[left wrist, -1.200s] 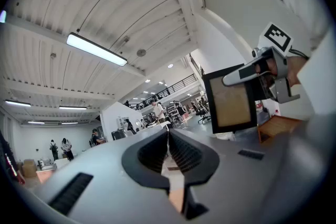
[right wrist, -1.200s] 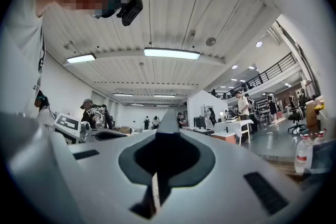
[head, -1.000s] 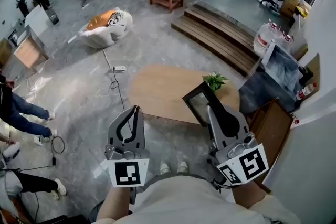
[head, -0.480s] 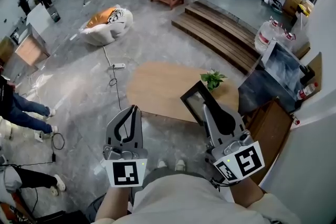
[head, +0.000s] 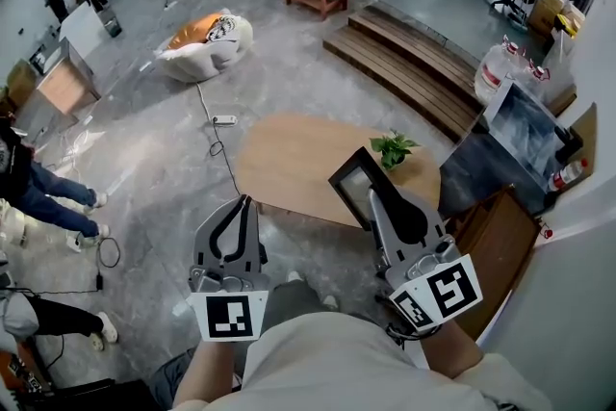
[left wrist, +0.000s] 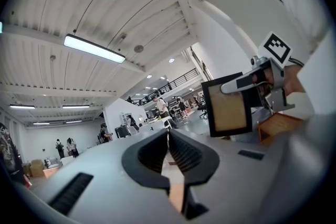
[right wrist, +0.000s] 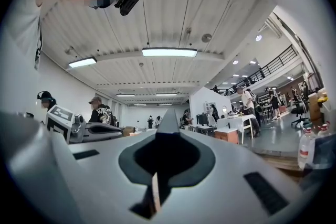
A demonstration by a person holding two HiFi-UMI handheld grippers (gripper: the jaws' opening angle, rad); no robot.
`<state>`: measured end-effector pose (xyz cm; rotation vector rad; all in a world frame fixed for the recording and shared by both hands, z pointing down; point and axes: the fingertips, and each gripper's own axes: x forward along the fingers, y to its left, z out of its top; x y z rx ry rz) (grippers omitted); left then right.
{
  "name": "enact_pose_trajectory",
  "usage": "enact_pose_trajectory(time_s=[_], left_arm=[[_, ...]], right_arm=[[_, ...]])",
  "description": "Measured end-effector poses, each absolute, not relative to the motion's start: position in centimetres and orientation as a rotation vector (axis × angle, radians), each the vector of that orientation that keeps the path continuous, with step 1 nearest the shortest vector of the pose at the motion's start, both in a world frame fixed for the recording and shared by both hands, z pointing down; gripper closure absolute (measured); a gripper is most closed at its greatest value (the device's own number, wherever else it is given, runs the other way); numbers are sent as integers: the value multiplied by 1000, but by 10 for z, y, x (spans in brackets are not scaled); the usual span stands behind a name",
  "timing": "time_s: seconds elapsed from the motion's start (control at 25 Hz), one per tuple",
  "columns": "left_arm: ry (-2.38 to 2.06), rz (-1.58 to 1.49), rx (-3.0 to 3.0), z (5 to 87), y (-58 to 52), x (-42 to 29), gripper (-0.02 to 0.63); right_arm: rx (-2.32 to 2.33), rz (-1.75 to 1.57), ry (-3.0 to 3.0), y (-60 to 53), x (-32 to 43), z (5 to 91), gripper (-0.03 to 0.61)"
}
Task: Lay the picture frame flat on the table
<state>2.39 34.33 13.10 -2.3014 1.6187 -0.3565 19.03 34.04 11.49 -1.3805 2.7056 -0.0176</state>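
Note:
The picture frame (head: 354,185), black-rimmed with a pale inside, is held up off the oval wooden table (head: 289,159), above its near right edge. My right gripper (head: 373,194) is shut on the frame's rim. In the right gripper view only the frame's thin edge (right wrist: 156,191) shows between the closed jaws of that gripper (right wrist: 169,123). In the left gripper view, the frame's brown back (left wrist: 228,110) shows upright, off to the right. My left gripper (head: 248,200) hangs to the table's near left, over the floor, shut with nothing in it; its jaws (left wrist: 168,132) meet at the tip.
A small potted plant (head: 395,149) stands on the table's far right. Wooden steps (head: 404,63) lie beyond it. A dark panel (head: 476,170) and a wooden crate (head: 496,241) crowd the right side. A cable and power strip (head: 223,120) run across the floor; a person (head: 38,192) stands at left.
The right gripper and the frame have drifted slightly left and up in the head view. The left gripper keeps its place. Both grippers remain shut.

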Motion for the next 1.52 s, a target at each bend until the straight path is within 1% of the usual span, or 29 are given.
enact_pose_trajectory(time_s=[0.16, 0.28, 0.68, 1.16, 1.52], left_arm=[[1601, -401, -2275, 132, 340, 25, 603], [1652, -373, -2294, 135, 334, 21, 603], [1682, -361, -2305, 153, 284, -1, 603], [1695, -391, -2335, 172, 179, -50, 603], [1637, -423, -2377, 178, 78, -106, 603]], right_arm=[[-1360, -9, 2708, 333, 193, 113, 577], [-1347, -19, 2715, 325, 189, 115, 577], [-1323, -40, 2773, 273, 162, 135, 577], [-1360, -103, 2798, 167, 117, 156, 577], [-1417, -157, 2815, 69, 58, 165, 577]])
